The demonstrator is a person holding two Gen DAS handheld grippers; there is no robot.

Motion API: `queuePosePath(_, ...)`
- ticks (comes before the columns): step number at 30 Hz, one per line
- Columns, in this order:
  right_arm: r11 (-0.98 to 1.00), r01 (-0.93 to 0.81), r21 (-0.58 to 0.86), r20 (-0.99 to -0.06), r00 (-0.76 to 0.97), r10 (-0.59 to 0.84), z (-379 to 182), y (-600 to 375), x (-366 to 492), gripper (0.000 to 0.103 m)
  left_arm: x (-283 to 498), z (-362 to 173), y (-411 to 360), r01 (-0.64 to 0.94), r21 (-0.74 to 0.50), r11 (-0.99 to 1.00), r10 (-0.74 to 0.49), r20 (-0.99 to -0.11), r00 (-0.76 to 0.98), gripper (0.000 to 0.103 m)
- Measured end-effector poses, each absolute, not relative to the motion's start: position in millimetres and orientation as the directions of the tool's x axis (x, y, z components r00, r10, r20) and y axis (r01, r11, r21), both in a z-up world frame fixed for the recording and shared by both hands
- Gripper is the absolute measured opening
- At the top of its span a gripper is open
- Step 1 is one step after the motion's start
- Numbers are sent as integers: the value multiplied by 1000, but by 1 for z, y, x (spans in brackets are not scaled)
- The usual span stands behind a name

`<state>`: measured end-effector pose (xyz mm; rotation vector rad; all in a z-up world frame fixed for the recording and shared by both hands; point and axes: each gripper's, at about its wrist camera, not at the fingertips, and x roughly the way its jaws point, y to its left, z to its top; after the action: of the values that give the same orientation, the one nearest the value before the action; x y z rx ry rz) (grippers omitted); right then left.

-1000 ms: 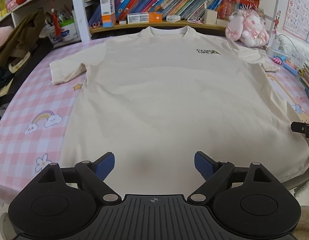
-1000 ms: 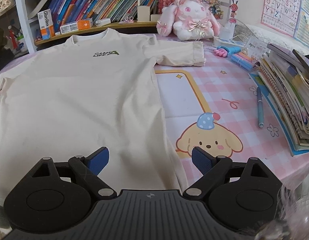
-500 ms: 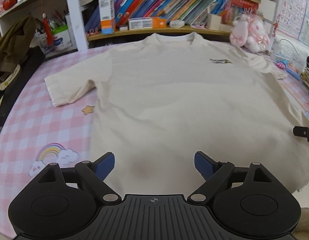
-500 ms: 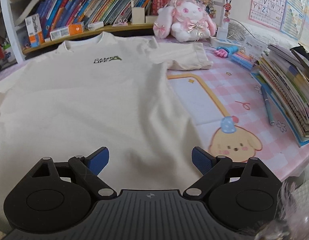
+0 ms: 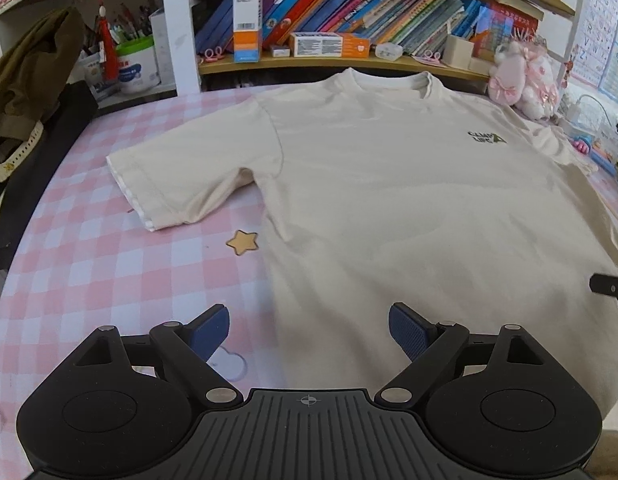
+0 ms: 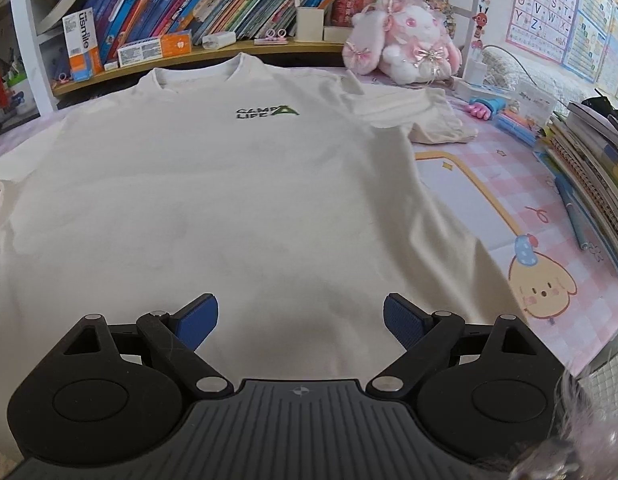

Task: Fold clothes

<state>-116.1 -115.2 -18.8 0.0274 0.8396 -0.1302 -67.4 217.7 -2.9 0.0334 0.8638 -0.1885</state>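
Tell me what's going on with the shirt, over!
Left tool open, empty. Right tool open, empty. Cream T-shirt flat, face up, unfolded, sleeves out. Nothing lying on it. Over.

plush bunny (image 6: 405,36) beside shelved books (image 6: 213,4); pen (image 6: 574,216) on checked mat (image 5: 109,248).

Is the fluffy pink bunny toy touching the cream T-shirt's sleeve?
Cannot tell. In the right wrist view the pink plush bunny sits right behind the cream T-shirt's sleeve, but their edges overlap, so no gap or contact shows plainly.
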Motion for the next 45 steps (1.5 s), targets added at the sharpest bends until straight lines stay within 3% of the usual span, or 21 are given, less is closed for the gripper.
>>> queuePosePath(15, 984, 160, -79, -754, 636, -164, -12, -97, -116, 90, -2, -4, 309, -149, -286, 947, -103, -706, 701, 86)
queuePosePath(20, 983, 157, -91, -755, 633, -171, -9, -95, -115, 90, 16, -17, 341, -259, -441, 859, -156, -709, 688, 69)
queuePosePath(30, 981, 160, -109, -759, 624, -186, -6, -93, -117, 90, 50, -35, 376, -392, -669, 632, -239, -649, 722, 63)
queuePosePath(36, 979, 168, -111, -762, 618, -193, -7, -96, -117, 90, 67, -39, 385, -428, -690, 584, -225, -644, 731, 45)
queuePosePath(41, 977, 184, -105, -762, 616, -198, -8, -101, -116, 90, 66, -45, 389, -478, -679, 557, -194, -666, 720, 11)
queuePosePath(45, 978, 183, -97, -763, 617, -191, -9, -106, -114, 90, 66, -45, 391, -507, -682, 527, -176, -671, 720, 6)
